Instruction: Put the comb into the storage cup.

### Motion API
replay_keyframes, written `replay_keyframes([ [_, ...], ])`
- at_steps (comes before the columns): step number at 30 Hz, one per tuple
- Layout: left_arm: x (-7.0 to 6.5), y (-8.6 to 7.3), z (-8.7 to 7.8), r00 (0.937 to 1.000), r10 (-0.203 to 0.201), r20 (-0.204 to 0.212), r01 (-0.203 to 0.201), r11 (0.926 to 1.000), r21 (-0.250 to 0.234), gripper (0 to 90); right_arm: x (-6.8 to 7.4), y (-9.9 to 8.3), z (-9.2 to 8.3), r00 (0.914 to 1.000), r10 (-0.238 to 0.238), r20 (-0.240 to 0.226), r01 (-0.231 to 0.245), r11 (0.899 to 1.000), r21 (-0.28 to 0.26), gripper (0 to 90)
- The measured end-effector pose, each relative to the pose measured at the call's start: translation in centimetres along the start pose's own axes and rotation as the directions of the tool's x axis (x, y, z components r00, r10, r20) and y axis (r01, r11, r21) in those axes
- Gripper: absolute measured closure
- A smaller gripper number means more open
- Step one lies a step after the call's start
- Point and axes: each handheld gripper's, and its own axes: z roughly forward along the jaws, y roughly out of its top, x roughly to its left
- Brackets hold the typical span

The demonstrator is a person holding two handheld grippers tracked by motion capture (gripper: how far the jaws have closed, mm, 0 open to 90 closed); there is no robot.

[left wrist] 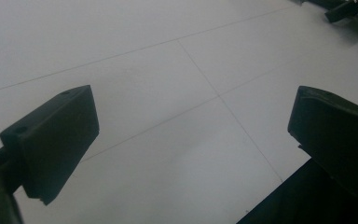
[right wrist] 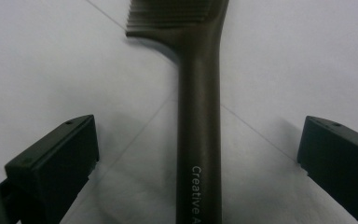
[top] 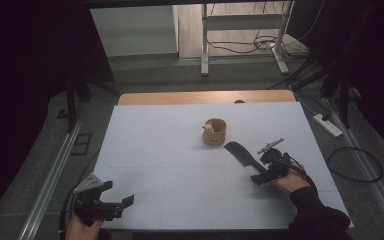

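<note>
A dark comb [top: 239,152] with a long handle lies on the white board [top: 170,150], right of centre. My right gripper [top: 263,169] is at the handle's near end and stands open. In the right gripper view the comb's handle [right wrist: 199,116], printed "Creative", runs up between the two wide-apart jaws of my right gripper [right wrist: 198,133] and touches neither. Its teeth [right wrist: 168,18] show at the top. My left gripper [top: 117,196] rests at the board's front left, open and empty. In the left gripper view my left gripper [left wrist: 193,112] has bare board between its jaws.
A small round wooden cup [top: 214,131] with a pale object [top: 208,127] at its rim stands mid-board, just behind the comb. A power strip [top: 328,125] and cables [top: 355,165] lie on the floor to the right. Metal frame legs [top: 205,50] stand behind the table.
</note>
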Motion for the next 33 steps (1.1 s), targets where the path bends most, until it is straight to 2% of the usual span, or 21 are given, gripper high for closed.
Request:
replay_keyframes([
  [6,0.0,0.0,0.0,1.0,-0.002,0.0,0.002,1.0,0.0,1.9,0.0,-0.1,0.2,1.0,0.007,0.0,-0.007,1.0,0.002,0.0],
  [14,0.1,0.0,-0.1,1.0,-0.007,0.005,0.007,1.0,-0.004,1.9,0.1,0.3,0.1,0.9998,0.022,0.002,-0.022,0.999,0.042,2.2],
  [19,0.1,0.0,0.0,1.0,-0.006,0.003,0.006,1.0,0.0,2.0,0.2,0.6,-0.4,0.9999,0.007,-0.008,-0.006,0.999,0.041,16.9],
  [21,0.1,0.0,0.0,1.0,-0.007,0.002,0.007,1.0,-0.002,2.0,0.2,0.8,-0.6,0.9999,0.008,-0.009,-0.008,0.999,0.037,26.8],
  [22,0.1,0.0,0.0,1.0,-0.007,0.002,0.007,1.0,-0.002,2.0,0.2,0.8,-0.6,0.9999,0.008,-0.009,-0.008,0.999,0.037,26.8],
  [23,0.1,0.0,0.0,1.0,-0.007,0.002,0.007,1.0,-0.002,2.0,0.0,0.9,-0.8,0.9999,0.008,-0.01,-0.008,0.999,0.031,38.6],
  [25,0.1,0.0,0.0,1.0,-0.007,0.003,0.007,1.0,-0.002,2.0,0.0,0.9,-0.9,0.9999,0.012,-0.01,-0.012,0.999,0.03,44.8],
  [30,0.1,0.0,0.0,1.0,-0.007,0.002,0.007,1.0,-0.003,1.9,0.0,1.1,-1.1,0.9998,-0.008,-0.019,0.009,1.0,0.022,68.5],
  [33,0.1,0.0,-0.1,1.0,-0.008,-0.002,0.008,0.9999,-0.008,1.5,0.0,1.1,-1.1,0.9997,-0.009,-0.024,0.009,1.0,0.021,71.8],
])
